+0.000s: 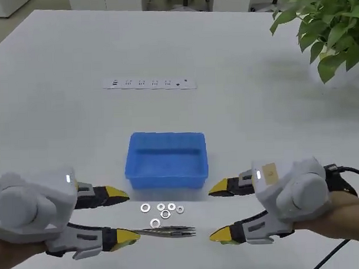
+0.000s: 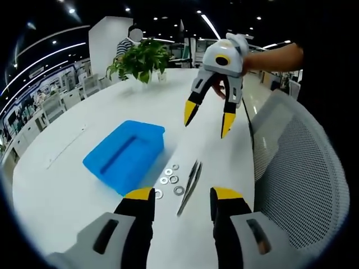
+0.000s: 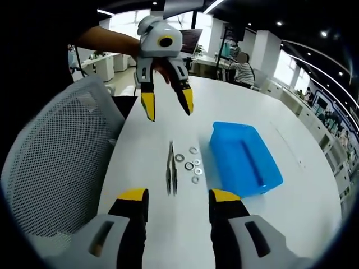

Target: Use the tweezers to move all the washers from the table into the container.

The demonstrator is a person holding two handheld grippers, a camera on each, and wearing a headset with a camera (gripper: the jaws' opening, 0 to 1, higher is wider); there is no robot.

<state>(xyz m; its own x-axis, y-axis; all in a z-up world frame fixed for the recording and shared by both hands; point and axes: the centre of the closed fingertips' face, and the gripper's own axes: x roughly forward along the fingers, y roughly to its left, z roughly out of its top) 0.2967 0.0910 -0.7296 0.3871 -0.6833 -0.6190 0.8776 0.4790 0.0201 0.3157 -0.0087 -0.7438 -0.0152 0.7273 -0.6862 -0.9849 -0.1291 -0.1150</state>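
Head view, lower centre: tweezers [image 1: 168, 230] lie flat on the table [image 1: 255, 108], between left gripper [image 1: 132, 216] and right gripper [image 1: 210, 212], touching neither. Both grippers' jaws are spread and empty. Washers [image 1: 163, 209] sit clustered just above the tweezers, below the blue container [image 1: 167, 177].

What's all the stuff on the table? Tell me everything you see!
washers: six, silver, clustered on the table just in front of the container
tweezers: one, silver, lying flat, nearer the person than the washers
container: one, blue, mid-table, looks empty
power strip: one, white, farther back on the table
plant: one, green, far right corner
table: one, white
mesh chair: one, grey, beside the table
left gripper: one, grey with yellow tips, open, left of the tweezers
right gripper: one, same colours, open, right of the tweezers
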